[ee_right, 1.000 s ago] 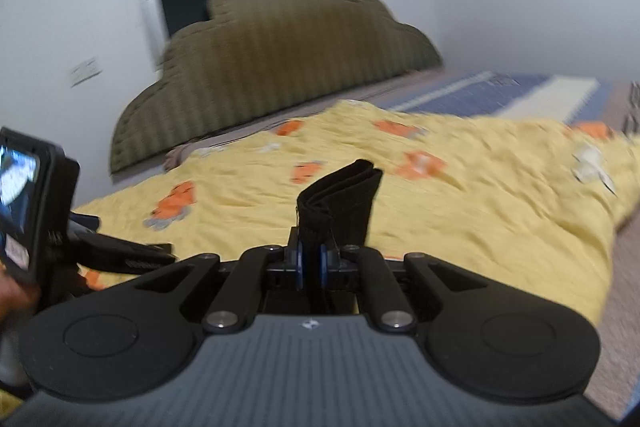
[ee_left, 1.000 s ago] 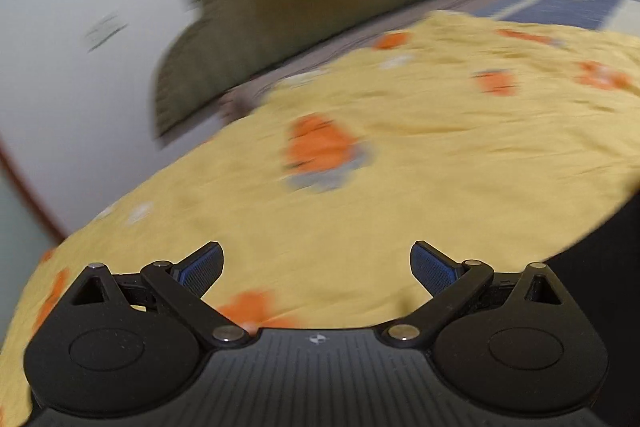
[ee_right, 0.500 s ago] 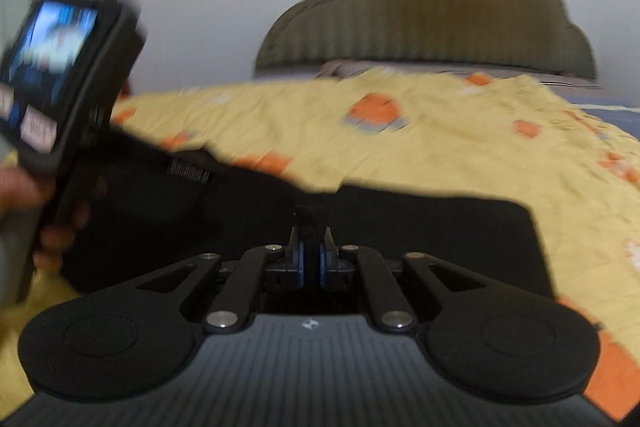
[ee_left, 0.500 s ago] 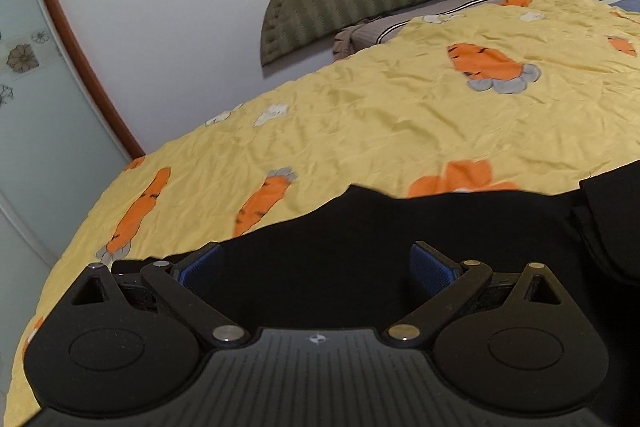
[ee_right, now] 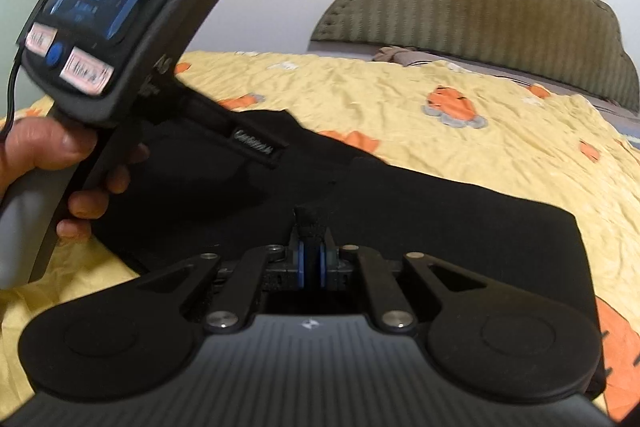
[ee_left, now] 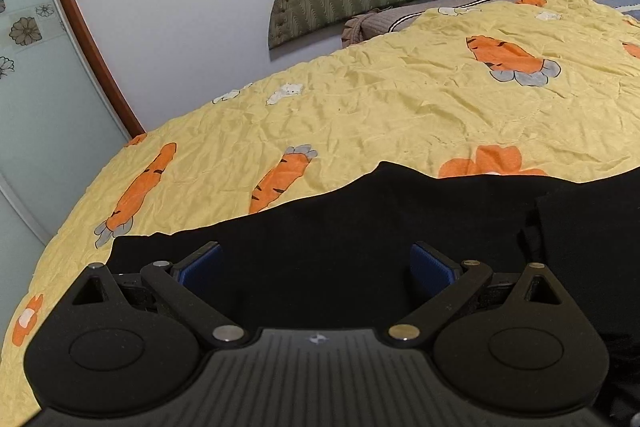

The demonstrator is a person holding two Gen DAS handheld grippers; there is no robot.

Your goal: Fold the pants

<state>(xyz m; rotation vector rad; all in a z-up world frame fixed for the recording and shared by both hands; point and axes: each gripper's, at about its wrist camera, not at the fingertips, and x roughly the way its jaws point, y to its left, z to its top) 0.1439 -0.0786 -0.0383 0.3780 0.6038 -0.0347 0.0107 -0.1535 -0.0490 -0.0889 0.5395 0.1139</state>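
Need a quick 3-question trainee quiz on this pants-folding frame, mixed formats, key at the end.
1. True or false: the left gripper stands open above the black pants.
2. What is pinched in the right gripper?
A. yellow bedspread
B. a fold of the black pants
C. nothing
3. Fill in: the yellow bedspread is printed with orange ____.

Key: 1 true; 2 B; 3 carrots.
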